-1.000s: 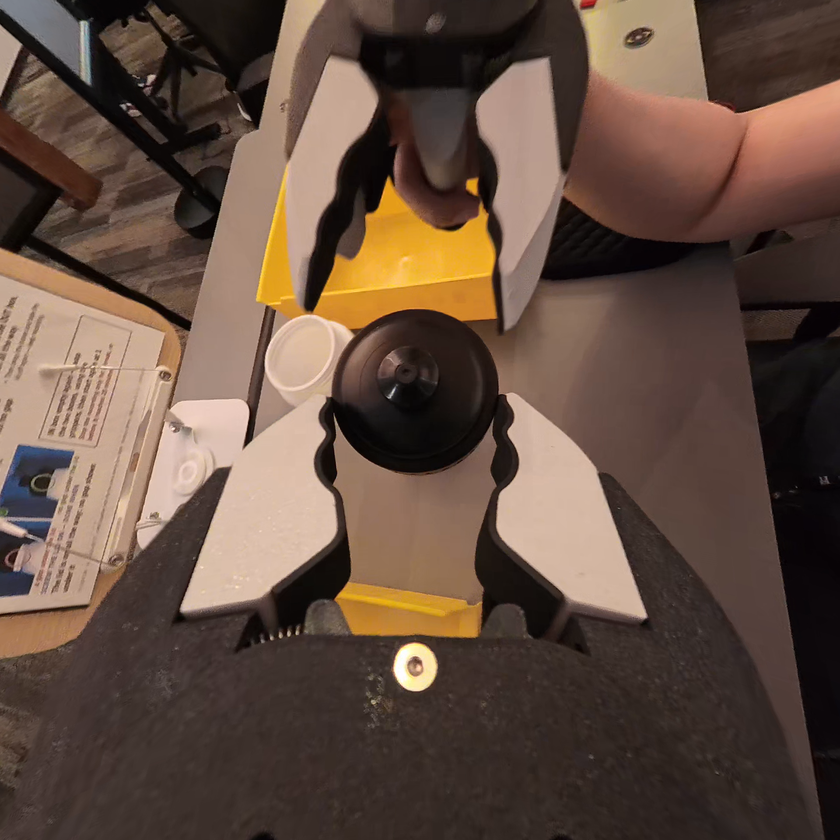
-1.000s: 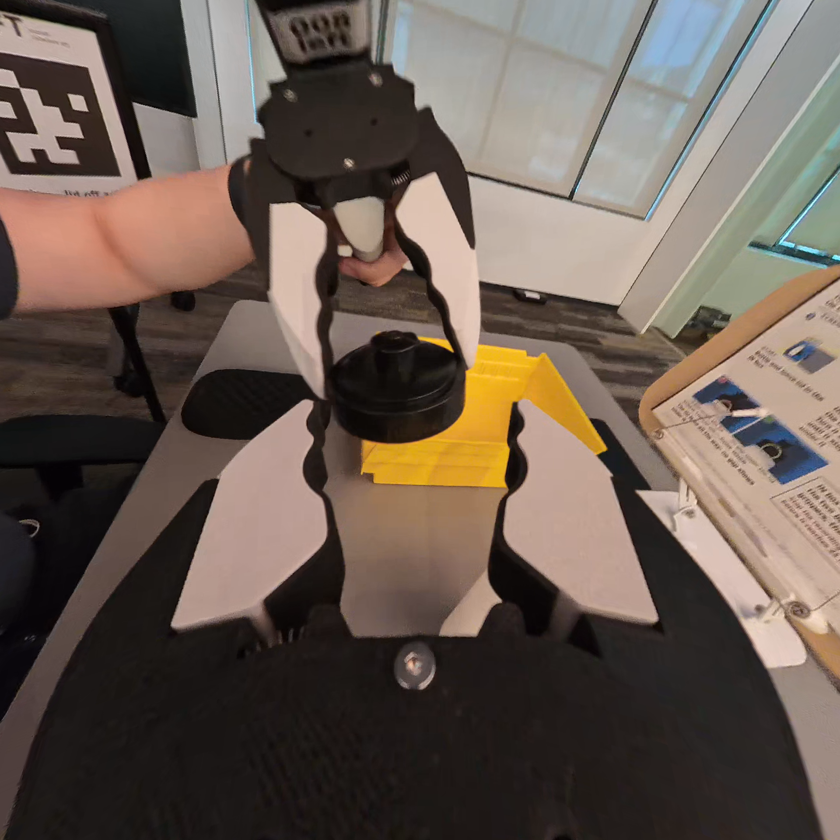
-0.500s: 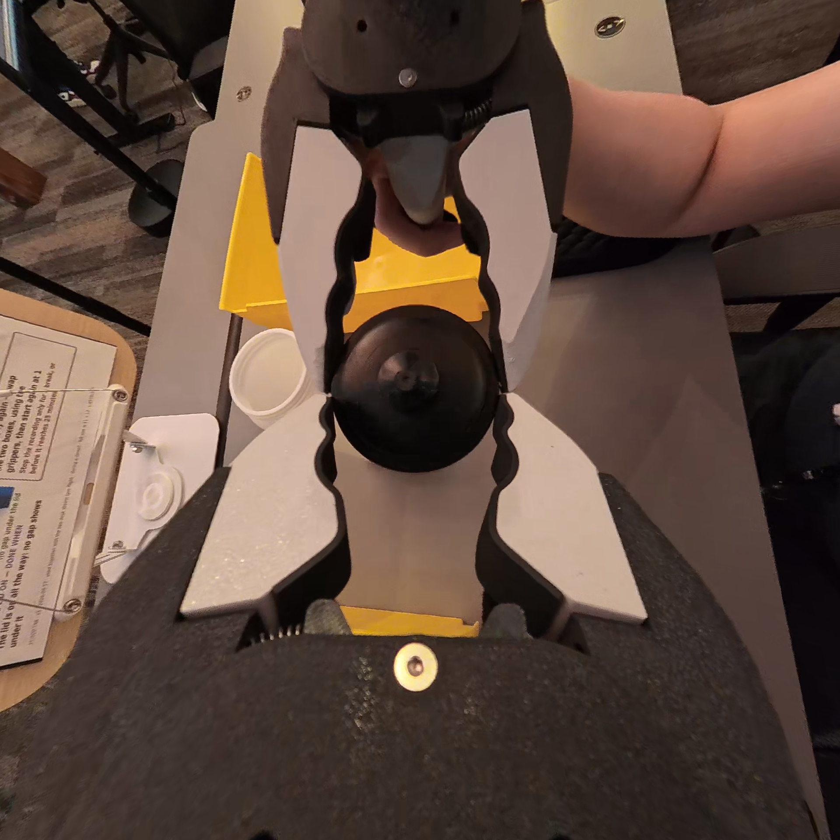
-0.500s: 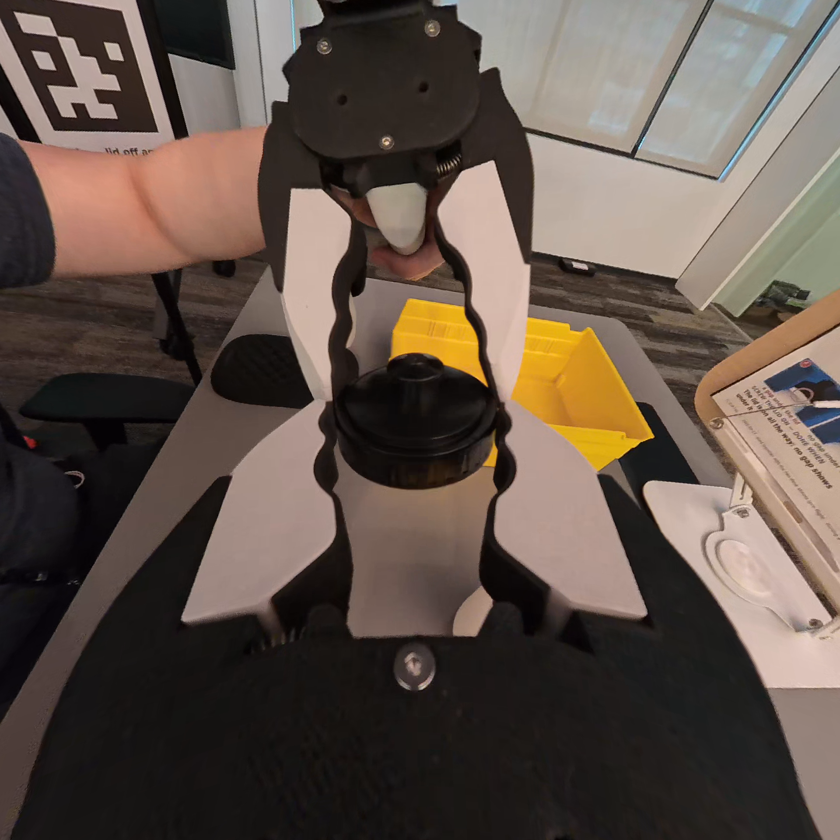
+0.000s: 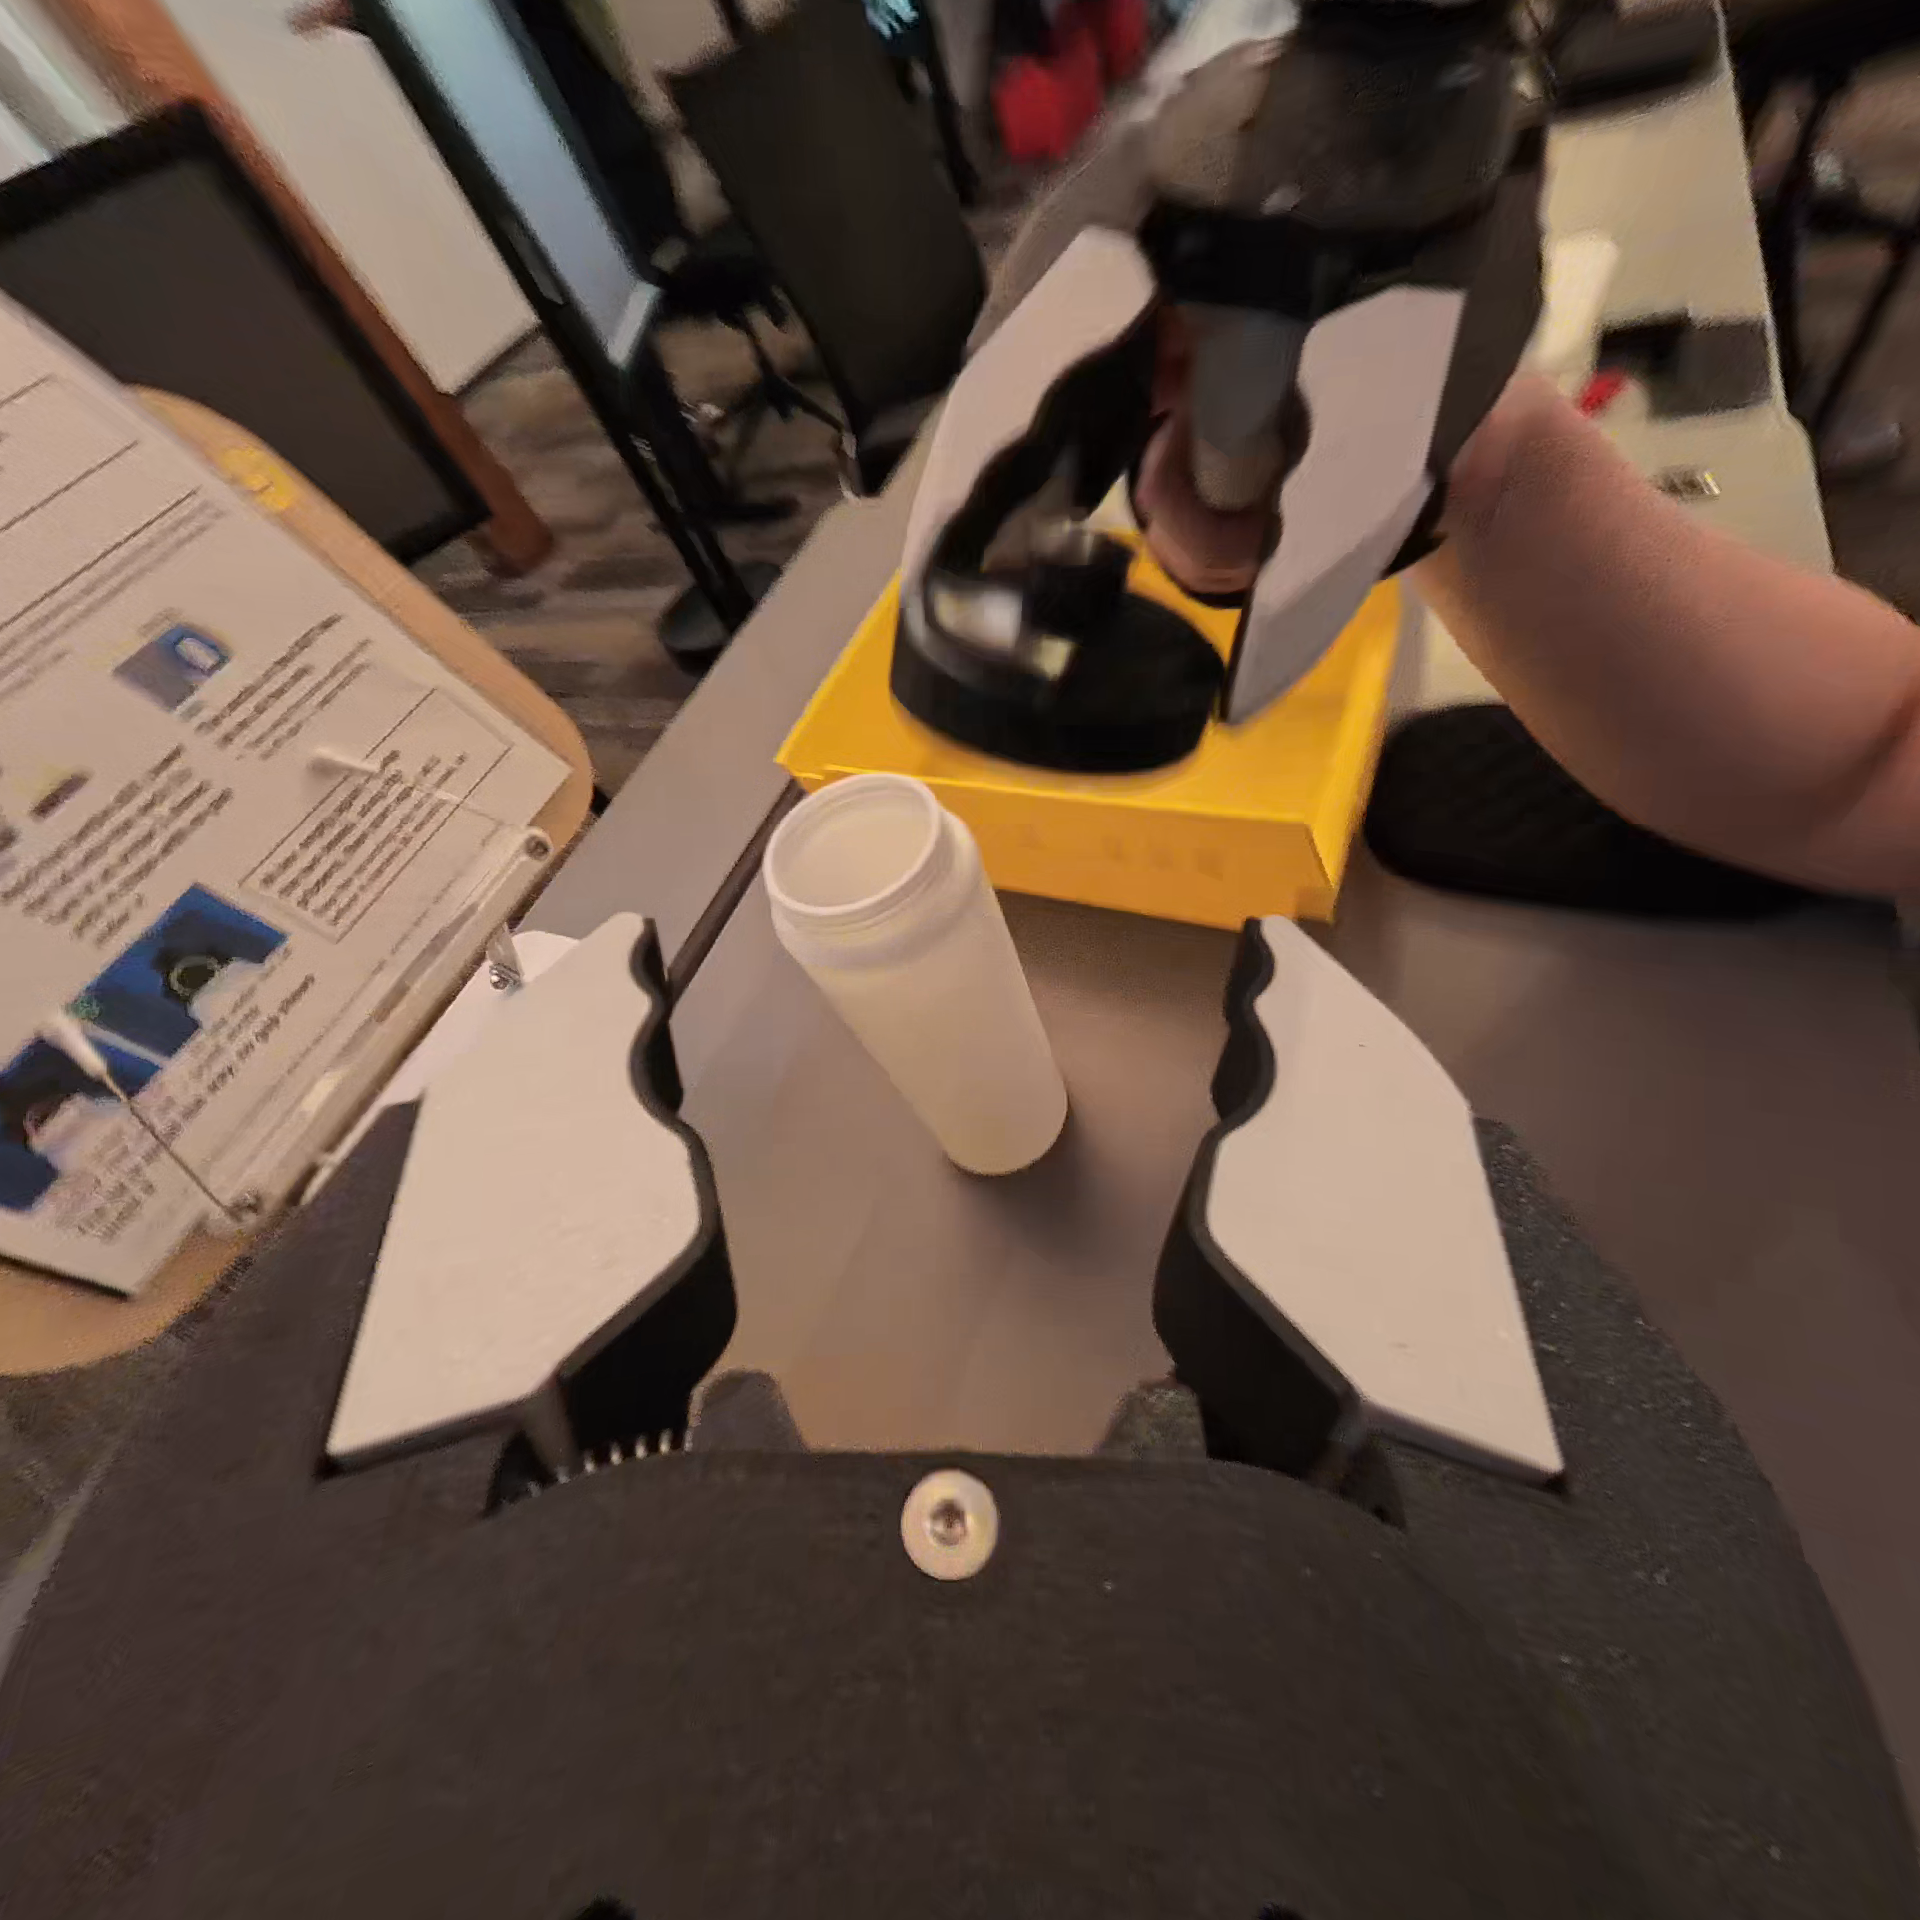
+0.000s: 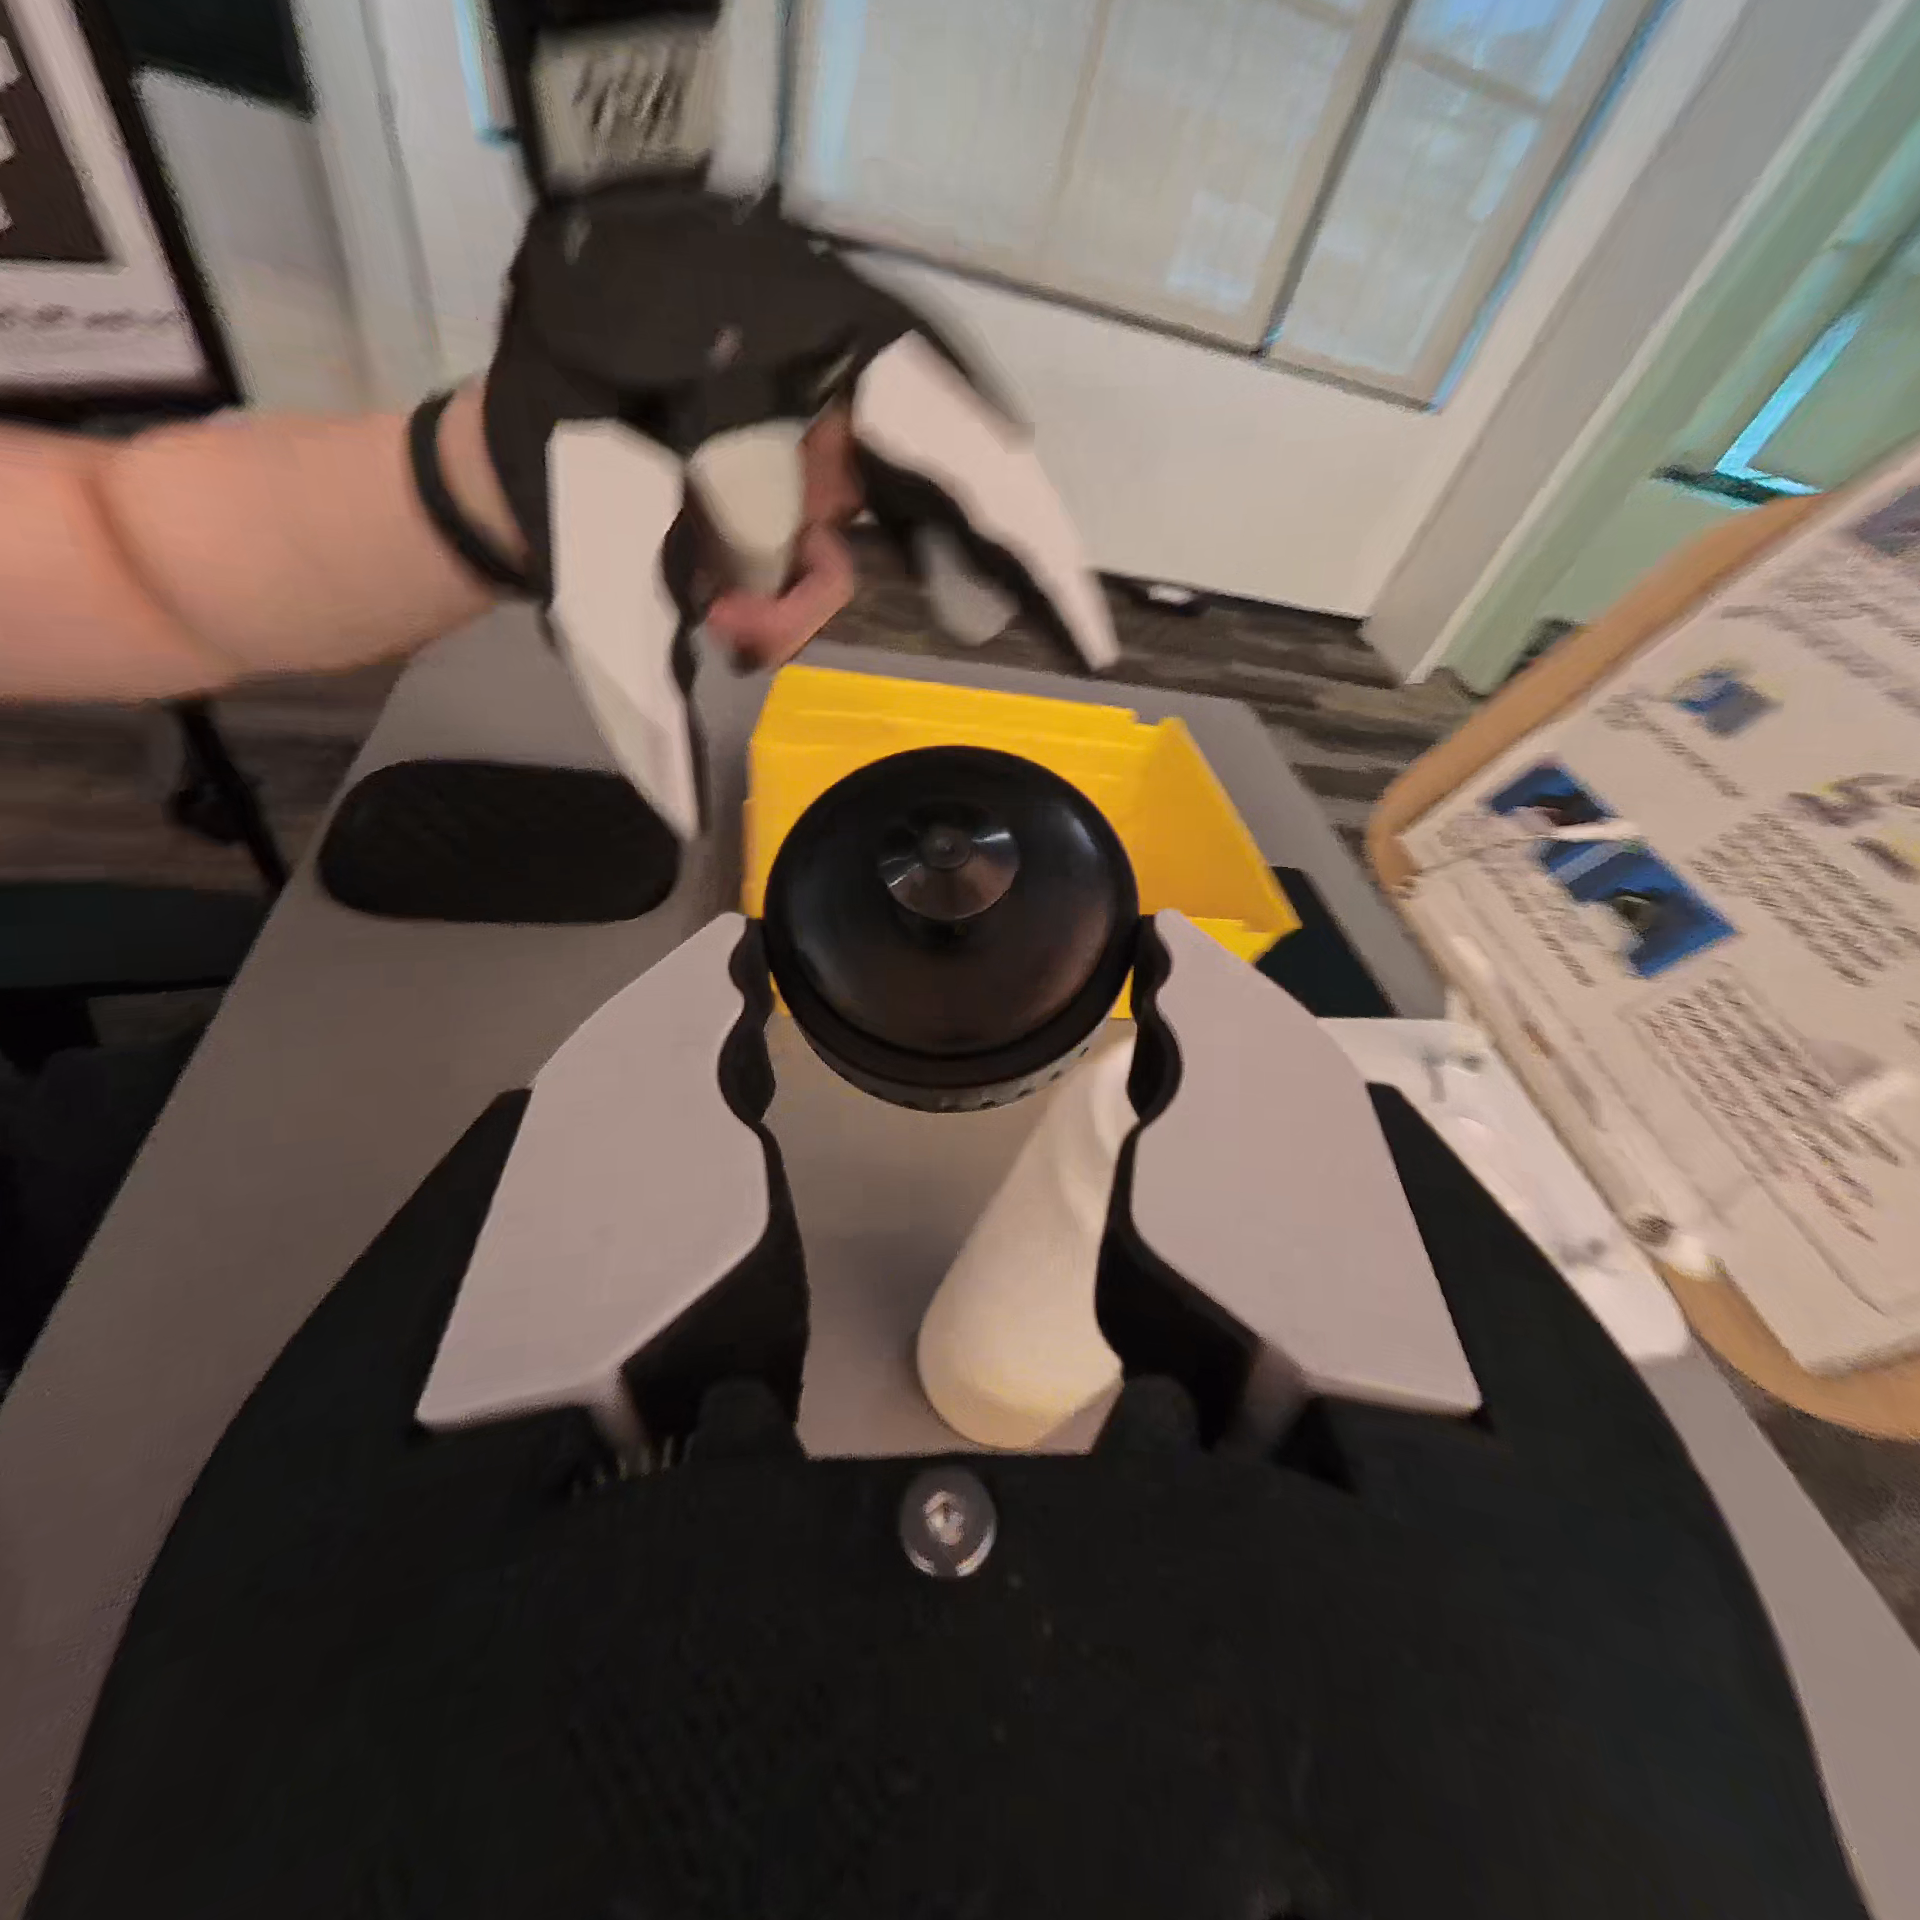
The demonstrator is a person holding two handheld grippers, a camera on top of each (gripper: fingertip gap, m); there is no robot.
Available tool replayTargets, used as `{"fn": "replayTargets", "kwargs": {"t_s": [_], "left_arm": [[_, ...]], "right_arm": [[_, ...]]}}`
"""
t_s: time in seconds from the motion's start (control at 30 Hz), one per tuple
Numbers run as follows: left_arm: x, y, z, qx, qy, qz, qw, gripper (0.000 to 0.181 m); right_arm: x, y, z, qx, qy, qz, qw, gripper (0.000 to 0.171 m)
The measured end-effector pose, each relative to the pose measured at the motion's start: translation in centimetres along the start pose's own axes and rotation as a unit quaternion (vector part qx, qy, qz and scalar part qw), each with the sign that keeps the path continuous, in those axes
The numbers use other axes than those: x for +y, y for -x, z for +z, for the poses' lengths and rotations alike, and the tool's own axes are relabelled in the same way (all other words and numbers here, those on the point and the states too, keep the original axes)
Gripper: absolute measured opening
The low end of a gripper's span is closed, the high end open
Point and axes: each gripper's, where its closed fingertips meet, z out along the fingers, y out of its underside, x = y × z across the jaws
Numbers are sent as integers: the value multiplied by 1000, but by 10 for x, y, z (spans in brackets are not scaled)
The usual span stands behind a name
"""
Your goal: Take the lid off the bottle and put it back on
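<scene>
A white bottle (image 5: 914, 977) stands open-mouthed, with no lid, on the grey table (image 5: 1579, 1091). My left gripper (image 5: 945, 935) is open and empty, its fingers on either side of the bottle and apart from it. My right gripper (image 6: 948, 930) is shut on the black lid (image 6: 940, 904), which has a small knob on top, and holds it in the air above the bottle (image 6: 1039, 1299). In the left wrist view the right gripper (image 5: 1075, 665) and the lid (image 5: 1049, 686) hang over the yellow bin. The left gripper (image 6: 883, 727) shows blurred and open farther back.
A yellow bin (image 5: 1143, 852) sits just behind the bottle. A black pad (image 5: 1538, 831) lies beside the bin. A board with printed sheets (image 5: 208, 831) leans at the table's side, with a white holder (image 6: 1507, 1143) below it. A person's forearm (image 5: 1662, 707) reaches across.
Both grippers were on the lid half a second ago. My left gripper has let go, opened wide and drawn back; my right gripper keeps the lid.
</scene>
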Motion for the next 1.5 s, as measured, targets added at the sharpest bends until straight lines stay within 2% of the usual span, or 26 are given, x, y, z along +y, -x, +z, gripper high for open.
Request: {"fn": "replayTargets", "kwargs": {"t_s": [0.13,0.27,0.33,0.47,0.57,0.6,0.77,0.9,1.13,1.5], "left_arm": [[39,-4,46,-70,-52,-76,993,127],[65,17,88,-171,-89,-116,974,128],[76,28,104,-191,-96,-128,968,129],[95,28,137,-170,-89,-132,972,120],[109,26,152,-150,-74,-127,978,100],[109,23,154,-133,-79,-131,979,88],[99,-7,154,-31,-130,-125,983,87],[94,-27,154,24,-134,-106,985,87],[90,-39,154,49,-153,-95,982,87],[88,-45,156,73,-152,-88,982,87]], "right_arm": [[-10,-49,-43,117,-48,39,991,68],[-10,-61,-64,141,-66,66,986,68],[-7,-65,-68,153,-57,69,984,68],[5,-69,-63,150,-32,95,984,68],[21,-70,-49,144,11,124,982,68],[27,-70,-44,144,33,139,979,68],[41,-52,-24,112,106,136,979,68],[54,-36,-15,69,154,115,979,68],[73,-33,-13,34,195,112,974,68],[78,-26,-6,-64,220,85,970,68]]}}
